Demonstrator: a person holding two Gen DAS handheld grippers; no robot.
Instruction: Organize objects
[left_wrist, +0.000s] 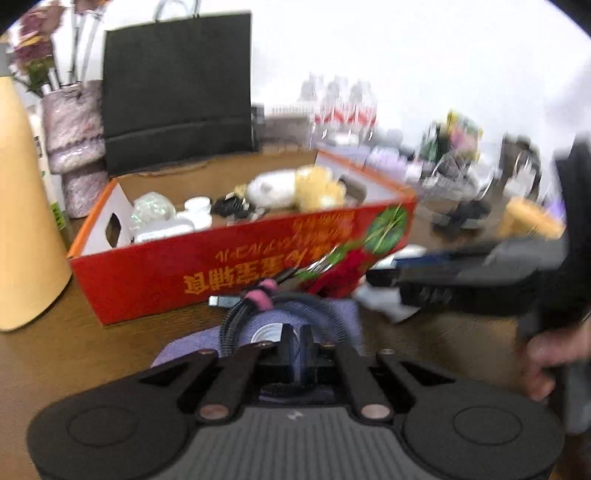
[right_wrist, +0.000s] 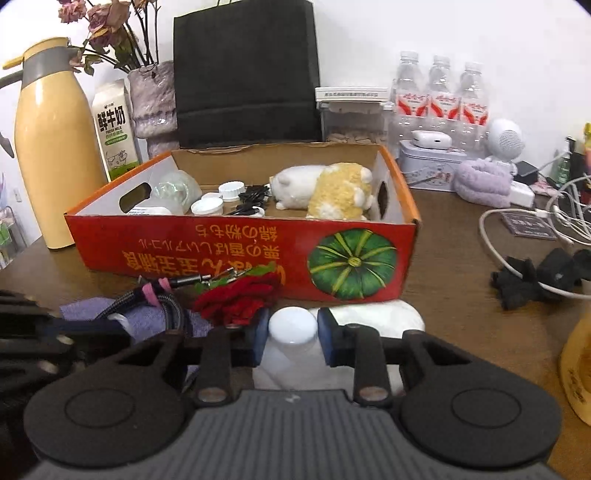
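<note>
A red cardboard box (right_wrist: 236, 254) sits on the wooden table, also in the blurred left wrist view (left_wrist: 221, 269). It holds a plush cat (right_wrist: 325, 190), white jars (right_wrist: 210, 205) and black clips (right_wrist: 251, 197). My right gripper (right_wrist: 291, 338) is shut on the cap of a white bottle (right_wrist: 293, 332) in front of the box. My left gripper (left_wrist: 295, 341) is shut over a purple cloth (left_wrist: 266, 325) with a coiled black cable (left_wrist: 255, 306); whether it pinches the cloth I cannot tell. A red fabric flower (right_wrist: 240, 295) lies beside the cable (right_wrist: 155, 295).
Behind the box stand a yellow thermos (right_wrist: 55, 147), a milk carton (right_wrist: 112, 129), a vase of dried flowers (right_wrist: 153, 99), a black paper bag (right_wrist: 245, 74) and water bottles (right_wrist: 439, 99). A tin (right_wrist: 432, 166), a purple towel (right_wrist: 484, 181), white cables (right_wrist: 535, 221) and a black cloth (right_wrist: 543, 277) lie to the right.
</note>
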